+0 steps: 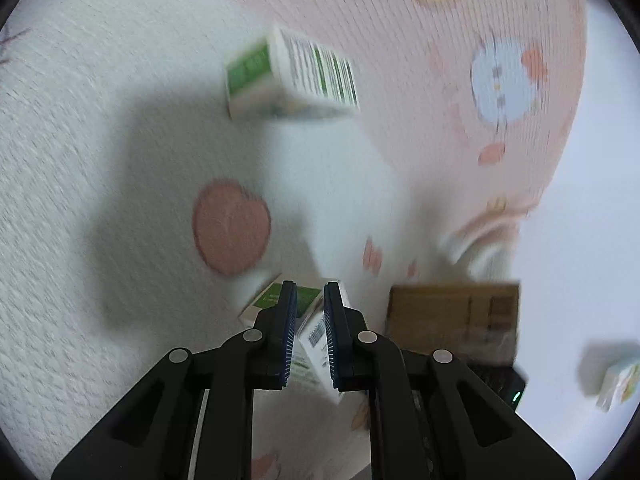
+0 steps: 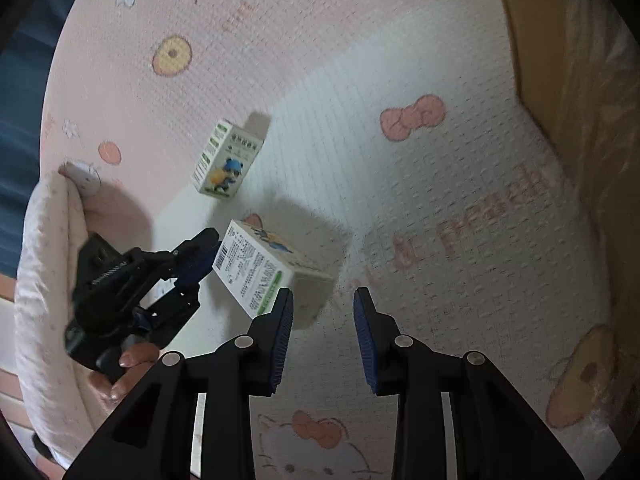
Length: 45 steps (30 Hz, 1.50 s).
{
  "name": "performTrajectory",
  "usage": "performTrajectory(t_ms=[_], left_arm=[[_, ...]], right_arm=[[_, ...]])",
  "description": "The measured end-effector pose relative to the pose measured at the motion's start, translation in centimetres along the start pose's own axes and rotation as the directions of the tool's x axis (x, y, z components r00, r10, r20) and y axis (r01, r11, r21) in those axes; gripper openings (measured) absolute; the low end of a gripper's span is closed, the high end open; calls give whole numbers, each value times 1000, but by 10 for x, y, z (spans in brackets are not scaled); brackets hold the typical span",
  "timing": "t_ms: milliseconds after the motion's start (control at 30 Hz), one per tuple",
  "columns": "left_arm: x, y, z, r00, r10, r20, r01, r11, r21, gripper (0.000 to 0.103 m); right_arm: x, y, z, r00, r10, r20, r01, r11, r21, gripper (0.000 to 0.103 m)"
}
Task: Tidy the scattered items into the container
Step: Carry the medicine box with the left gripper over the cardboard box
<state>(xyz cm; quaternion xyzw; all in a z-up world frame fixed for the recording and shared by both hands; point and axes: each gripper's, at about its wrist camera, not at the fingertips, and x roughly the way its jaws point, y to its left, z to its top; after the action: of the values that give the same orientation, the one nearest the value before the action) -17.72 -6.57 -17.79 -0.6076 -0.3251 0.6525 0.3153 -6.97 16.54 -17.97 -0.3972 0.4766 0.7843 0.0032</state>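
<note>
My left gripper (image 1: 310,292) is shut on a white and green carton (image 1: 316,332), with the barcode side showing between the pads. In the right wrist view the same left gripper (image 2: 206,258) holds that carton (image 2: 260,268) by one end, lifted above the pink cartoon mat (image 2: 400,200), and its shadow falls on the mat. A second carton (image 1: 288,76) of the same kind lies further out on the mat (image 2: 226,160). My right gripper (image 2: 322,308) is open and empty, just right of the held carton. The brown cardboard box (image 1: 452,316) stands to the right (image 2: 560,80).
A person's hand (image 2: 132,360) grips the left tool. The mat's folded edge (image 2: 48,260) rises at the left. Another small carton (image 1: 618,380) lies on the pale floor beyond the cardboard box. A dark device with a green light (image 1: 516,392) sits beside that box.
</note>
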Motion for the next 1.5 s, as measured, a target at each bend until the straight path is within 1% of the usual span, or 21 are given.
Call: performTrajectory(t_ms=[100, 133, 200, 333, 433, 467, 500, 567, 600, 667, 733, 833, 900, 933, 967, 1000, 1033, 1067, 1200, 1400, 1500], left_arm=[[5, -6, -15, 999, 5, -42, -4, 999, 41, 14], [5, -6, -20, 999, 7, -47, -5, 999, 51, 14], [7, -7, -30, 998, 4, -61, 0, 998, 66, 14], [6, 2, -48, 995, -33, -98, 35, 999, 21, 14], [2, 5, -52, 996, -22, -87, 21, 1000, -9, 14], [-1, 5, -53, 997, -18, -79, 17, 1000, -11, 17], [-3, 2, -53, 996, -32, -81, 32, 999, 5, 32], [-7, -5, -54, 996, -40, -79, 44, 998, 47, 55], [-11, -8, -54, 998, -13, -56, 16, 998, 65, 55], [-14, -12, -55, 999, 0, -33, 3, 996, 91, 55], [-11, -13, -56, 999, 8, -40, -4, 995, 97, 54], [-2, -14, -59, 998, 5, -63, 2, 994, 107, 53], [7, -20, -63, 997, 25, -79, -14, 990, 140, 44], [9, -21, -65, 997, 44, -71, -33, 987, 154, 44], [11, -24, -65, 996, 68, -60, -57, 982, 182, 44], [12, -26, -65, 995, 82, -54, -69, 977, 201, 41], [14, -28, -65, 993, 104, -53, -89, 970, 228, 38], [16, -31, -65, 991, 127, -51, -110, 962, 252, 33], [16, -37, -67, 986, 161, -46, -140, 942, 306, 33], [10, -47, -72, 986, 161, -40, -140, 938, 317, 32], [-4, -65, -74, 991, 134, -16, -120, 930, 348, 32]], right_arm=[[-2, 3, 0, 1000, -6, 25, 7, 1000, -29, 28], [-4, 5, 1, 998, -39, 40, 41, 998, -41, 29], [-9, 3, 2, 996, -63, 64, 67, 996, -63, 32], [-17, -8, 4, 996, -60, 69, 63, 997, -41, 32], [-25, -15, -2, 994, -77, 73, 79, 997, -23, 33], [-29, -17, -5, 994, -85, 68, 87, 996, -21, 35], [-31, -19, -8, 994, -89, 67, 90, 996, -18, 40], [-38, -25, -15, 995, -78, 69, 79, 997, -2, 48], [-39, -26, -17, 995, -72, 75, 72, 997, 3, 48], [-40, -28, -19, 996, -38, 82, 38, 999, 2, 48], [-34, -28, -18, 998, 9, 55, -10, 1000, 8, 48], [-27, -27, -18, 998, 48, 50, -49, 999, 10, 48], [-20, -26, -18, 998, 49, 38, -49, 999, -6, 48], [-17, -26, -18, 998, 50, 33, -49, 999, -16, 48], [-16, -26, -19, 997, 61, 40, -60, 998, -20, 47], [-17, -27, -18, 996, 78, 45, -77, 997, -23, 41], [-17, -27, -18, 995, 92, 44, -91, 996, -26, 40], [-17, -27, -17, 995, 92, 47, -91, 995, -33, 40], [-17, -23, -16, 995, 82, 49, -79, 995, -55, 39], [-24, -7, -18, 997, 16, 74, -6, 990, -139, 39], [-39, 1, -16, 994, 15, 109, 3, 986, -167, 39]])
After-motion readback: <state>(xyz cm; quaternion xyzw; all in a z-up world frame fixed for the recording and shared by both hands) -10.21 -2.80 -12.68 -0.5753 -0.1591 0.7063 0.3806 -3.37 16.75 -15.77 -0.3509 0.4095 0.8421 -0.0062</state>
